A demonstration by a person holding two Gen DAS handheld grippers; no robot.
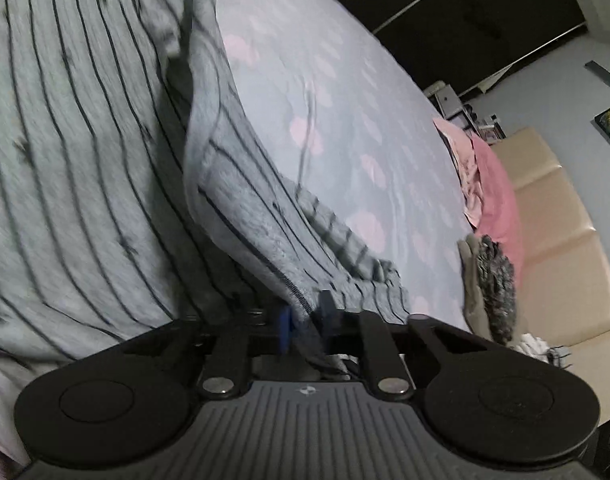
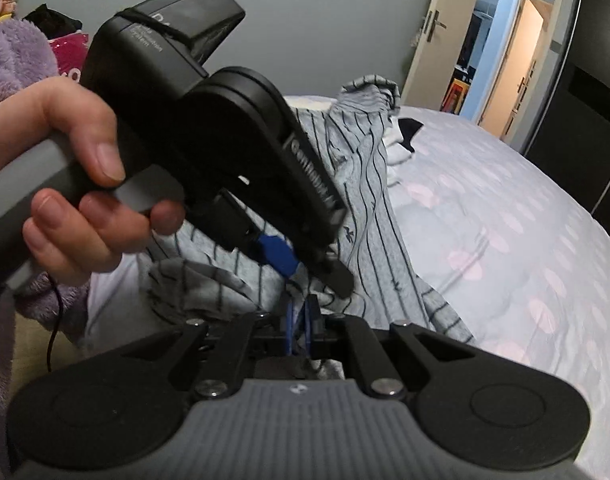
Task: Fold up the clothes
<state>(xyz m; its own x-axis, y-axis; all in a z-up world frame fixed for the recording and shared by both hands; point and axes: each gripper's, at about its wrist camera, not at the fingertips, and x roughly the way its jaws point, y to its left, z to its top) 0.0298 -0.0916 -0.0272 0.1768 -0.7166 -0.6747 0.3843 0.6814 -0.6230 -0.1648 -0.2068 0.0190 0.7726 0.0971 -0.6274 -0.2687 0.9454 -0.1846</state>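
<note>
Spread over the pale bed cover [image 1: 365, 92]: a grey striped garment [image 1: 77, 168], one edge lifted off it. Mid-fold by the look of things, a hem raised between two grips set close together; next probably calls for carrying that edge across the body of the cloth and laying it flat. Left gripper [image 1: 305, 314] pinching a fold of the fabric, blue pads nearly together. Right gripper [image 2: 301, 324] likewise clamped on striped cloth, just beneath the other tool's tip
</note>
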